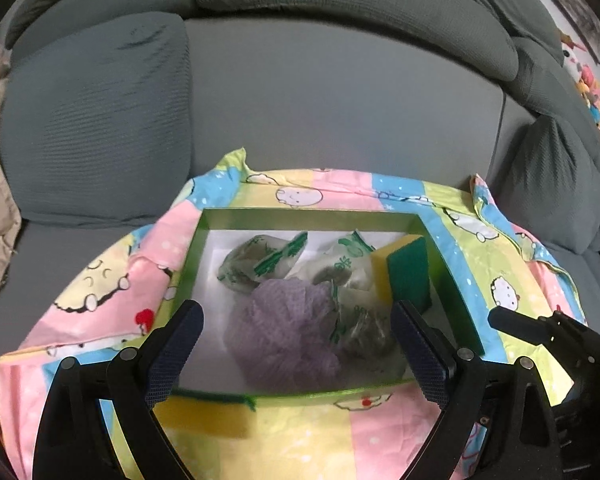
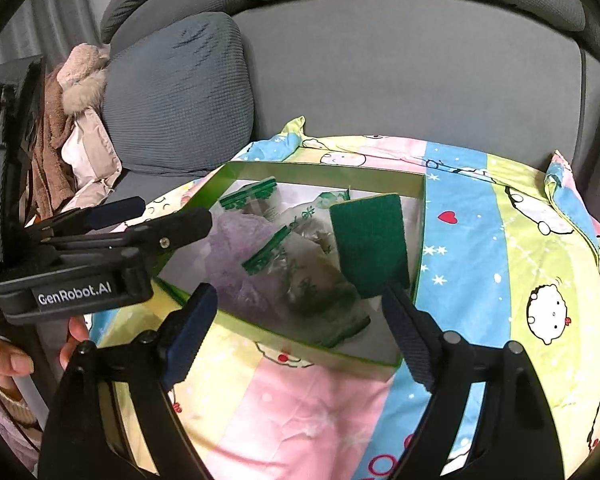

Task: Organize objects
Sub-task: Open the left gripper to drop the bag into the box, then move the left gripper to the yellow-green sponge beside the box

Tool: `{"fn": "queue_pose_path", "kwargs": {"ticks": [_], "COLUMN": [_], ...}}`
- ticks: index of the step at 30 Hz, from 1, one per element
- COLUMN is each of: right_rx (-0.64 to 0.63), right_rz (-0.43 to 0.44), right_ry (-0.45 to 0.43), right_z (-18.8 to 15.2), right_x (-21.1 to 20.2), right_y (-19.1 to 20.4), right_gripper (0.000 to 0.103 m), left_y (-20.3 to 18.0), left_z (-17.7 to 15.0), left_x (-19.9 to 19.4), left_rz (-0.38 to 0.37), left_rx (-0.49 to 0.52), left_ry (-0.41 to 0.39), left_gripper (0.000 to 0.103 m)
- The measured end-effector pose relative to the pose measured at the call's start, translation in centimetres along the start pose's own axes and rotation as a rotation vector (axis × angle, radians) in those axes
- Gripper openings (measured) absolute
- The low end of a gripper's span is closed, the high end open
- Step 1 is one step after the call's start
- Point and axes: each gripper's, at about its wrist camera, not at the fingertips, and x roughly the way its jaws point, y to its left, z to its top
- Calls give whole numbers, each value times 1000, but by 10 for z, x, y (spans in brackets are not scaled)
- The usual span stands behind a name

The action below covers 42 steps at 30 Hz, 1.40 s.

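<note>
Left wrist: the left gripper [image 1: 296,344] gapes empty above the green box [image 1: 312,216] holding a purple mesh ball [image 1: 288,328], packets, perhaps tea, and a sponge [image 1: 404,272]. Right wrist: the right gripper [image 2: 300,328] likewise spread wide, gripping nothing

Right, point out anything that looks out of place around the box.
One yellow sponge lies outside the green box, against its near wall on the cartoon sheet, while the other sponge stands tilted inside against the right wall.

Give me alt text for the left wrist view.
The open, empty left gripper hovers over a green box on a cartoon-print sheet, holding a purple mesh ball, green-printed bags and an upright sponge. Grey sofa behind.
</note>
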Motion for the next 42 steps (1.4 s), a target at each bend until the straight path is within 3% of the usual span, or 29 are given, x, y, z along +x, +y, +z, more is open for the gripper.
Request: {"fn": "queue_pose_path", "kwargs": {"ticks": [15,24,32,42], "right_rx": [-38,-66,-81,-122], "right_rz": [34,65,82,114], "right_ry": [-3,6,46,92], "right_z": [-24,-34,-41,-54], "right_x": [-27,-27,-9,18], "right_y": [33,54,68,80], "right_gripper": [85,85,85,85], "left_y": [2,14,37,101], "left_z": [-34,-52,-70,-112], "left_x": [-60,-70,-61,-31], "left_rz": [23,40,40,25], "left_rx": [70,72,40,-125], "left_ry": [-95,-110,-79,22], "left_gripper": [95,95,95,95]}}
